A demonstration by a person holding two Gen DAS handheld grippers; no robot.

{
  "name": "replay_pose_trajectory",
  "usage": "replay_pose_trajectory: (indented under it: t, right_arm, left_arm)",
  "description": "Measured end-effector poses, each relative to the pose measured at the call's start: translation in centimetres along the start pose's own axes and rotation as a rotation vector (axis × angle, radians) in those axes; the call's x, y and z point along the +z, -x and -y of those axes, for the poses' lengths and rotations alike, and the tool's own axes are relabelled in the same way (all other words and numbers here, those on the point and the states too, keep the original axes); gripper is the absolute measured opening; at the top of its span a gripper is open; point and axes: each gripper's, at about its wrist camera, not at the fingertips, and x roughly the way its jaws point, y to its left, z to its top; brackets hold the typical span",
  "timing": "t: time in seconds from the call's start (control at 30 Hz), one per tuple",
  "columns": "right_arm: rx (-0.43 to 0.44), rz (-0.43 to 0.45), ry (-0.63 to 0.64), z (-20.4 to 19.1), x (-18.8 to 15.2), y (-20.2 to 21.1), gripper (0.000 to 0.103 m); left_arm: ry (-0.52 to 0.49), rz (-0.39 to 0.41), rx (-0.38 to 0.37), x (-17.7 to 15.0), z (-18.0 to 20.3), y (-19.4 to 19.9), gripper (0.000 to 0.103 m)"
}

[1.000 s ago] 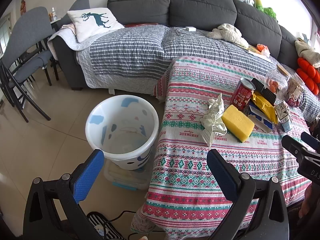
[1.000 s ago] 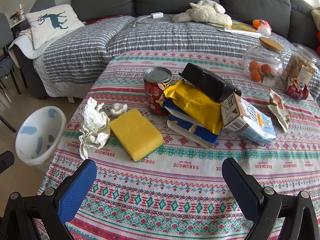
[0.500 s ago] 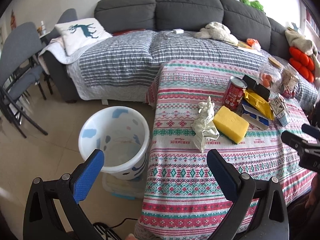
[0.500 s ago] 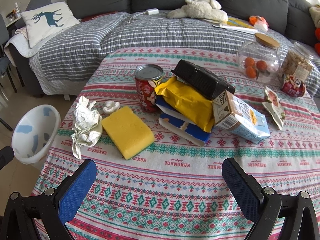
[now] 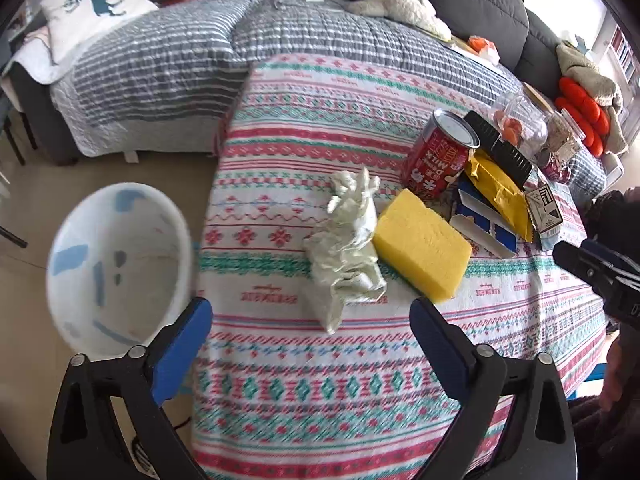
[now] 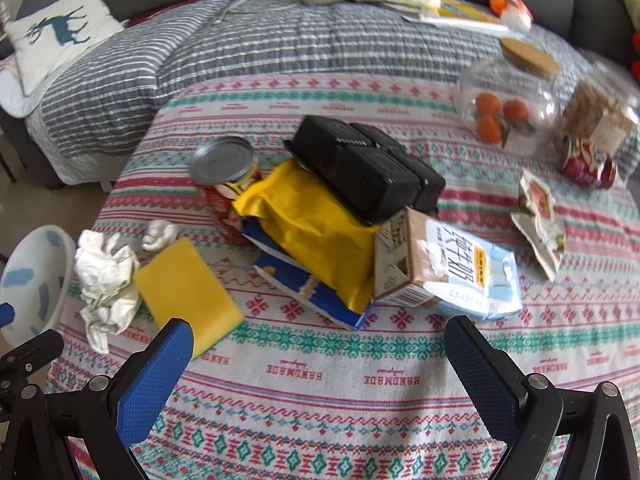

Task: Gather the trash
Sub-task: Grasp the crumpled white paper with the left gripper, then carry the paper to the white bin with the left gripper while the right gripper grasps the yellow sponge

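A crumpled white paper [image 5: 348, 236] lies on the patterned tablecloth [image 5: 320, 380] next to a yellow sponge [image 5: 420, 242]; the paper also shows in the right wrist view [image 6: 106, 280]. A white bin [image 5: 116, 268] stands on the floor left of the table. My left gripper [image 5: 310, 344] is open and empty, just short of the paper. My right gripper [image 6: 318, 364] is open and empty, in front of a milk carton [image 6: 444, 276], a yellow bag [image 6: 312, 228], a black tray [image 6: 364, 168] and a red can [image 6: 224, 184]. A small paper wad [image 6: 160, 234] lies by the can.
A glass jar with oranges [image 6: 508, 100], a second jar [image 6: 600, 120] and a torn wrapper [image 6: 540, 220] sit at the table's right. A grey sofa with a striped blanket [image 5: 180, 60] and a deer pillow [image 5: 92, 8] stands behind the table.
Both grippers have moved forward over the table. The left one has swung right, from the bin toward the crumpled paper. The right one has closed in on the pile. Both stay open.
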Motion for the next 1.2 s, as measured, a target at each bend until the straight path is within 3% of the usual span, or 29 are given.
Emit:
replay_pose_trajectory:
  t: [0.23,0.3,0.43,0.67,1.0,1.2]
  right_arm:
    - [0.071,-0.102,-0.069,1.7,0.7,-2.5,0.103]
    - [0.086,-0.115,-0.071,1.4,0.9,-3.0,0.103]
    - [0.130,-0.149,-0.062,0.4,1.1,-4.0,0.103]
    - [0.171,-0.183,-0.019,-2.2,1.1,-5.2,0.101]
    - [0.190,-0.256,0.077,-7.2,1.0,-8.5,0.098]
    - [0.158,-0.267,0.117,-8.8,0.7,-9.9,0.097]
  left_arm:
    - [0.034,-0.030,-0.088,1.5,0.3,-3.9,0.066]
    - [0.051,-0.039,-0.111,1.7,0.1,-4.7,0.043]
    - [0.064,-0.034,-0.123,2.2,-0.1,-4.8,0.041]
    - [0.065,0.022,-0.129,1.9,-1.3,-1.7,0.041]
    - [0.147,0.058,-0.068,-0.7,-7.4,1.7,0.041]
    - [0.183,0.057,-0.043,-1.9,-9.8,2.4,0.041]
